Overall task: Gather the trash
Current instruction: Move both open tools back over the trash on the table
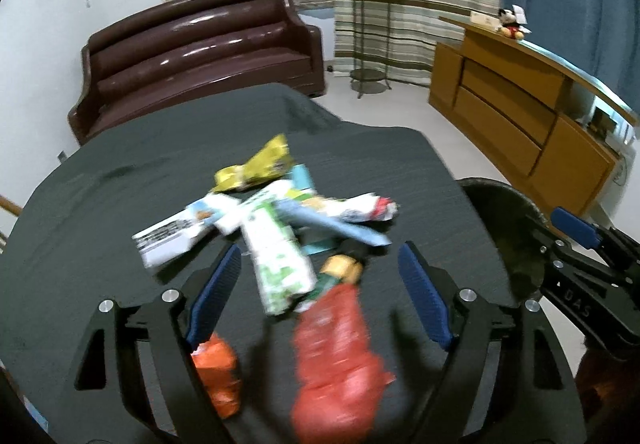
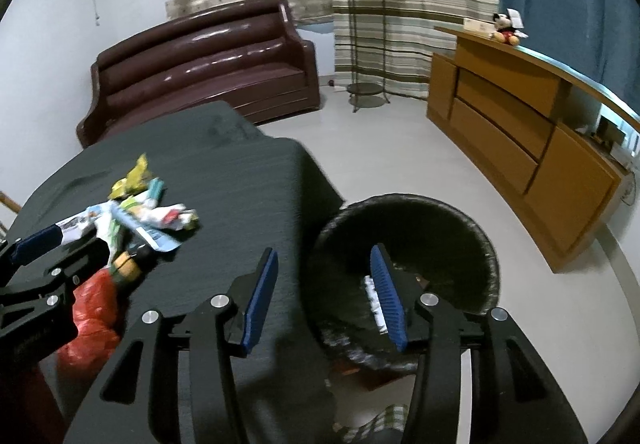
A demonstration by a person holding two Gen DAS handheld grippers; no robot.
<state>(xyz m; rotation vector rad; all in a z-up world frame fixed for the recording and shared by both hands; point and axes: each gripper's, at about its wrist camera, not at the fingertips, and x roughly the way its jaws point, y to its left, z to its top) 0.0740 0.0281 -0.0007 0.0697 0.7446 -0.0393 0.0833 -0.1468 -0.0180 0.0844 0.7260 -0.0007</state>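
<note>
Stock on my table [image 1: 120,147], under its dark cloth: one loose heap of wrappers [image 1: 280,211] near the middle, made up of a yellow crumpled packet [image 1: 260,163], a white-and-green pouch [image 1: 280,264], a pale blue sachet [image 1: 344,228] and a white printed packet [image 1: 172,240], overlapping one another. Nearer to me lie a red plastic bag [image 1: 336,356] and an orange wrapper [image 1: 220,368], the latter just beside one blue pad. My left gripper [image 1: 320,292] hangs over this near end, fingers spread wide with nothing pressed between them; the red bag and the pouch's end show in the gap. My right gripper [image 2: 324,296] is also released and empty, poised above the edge of the table and the black bin [image 2: 400,211], which stands on the floor touching the table's side and already holds some litter. Handling, as I judge it: all items light, thin, soft film, likely slick and crackly, prone to slide or spring apart. I would pinch each at a crumpled fold or bunched end, not across a flat face, and take the red bag by its gathered middle.
</note>
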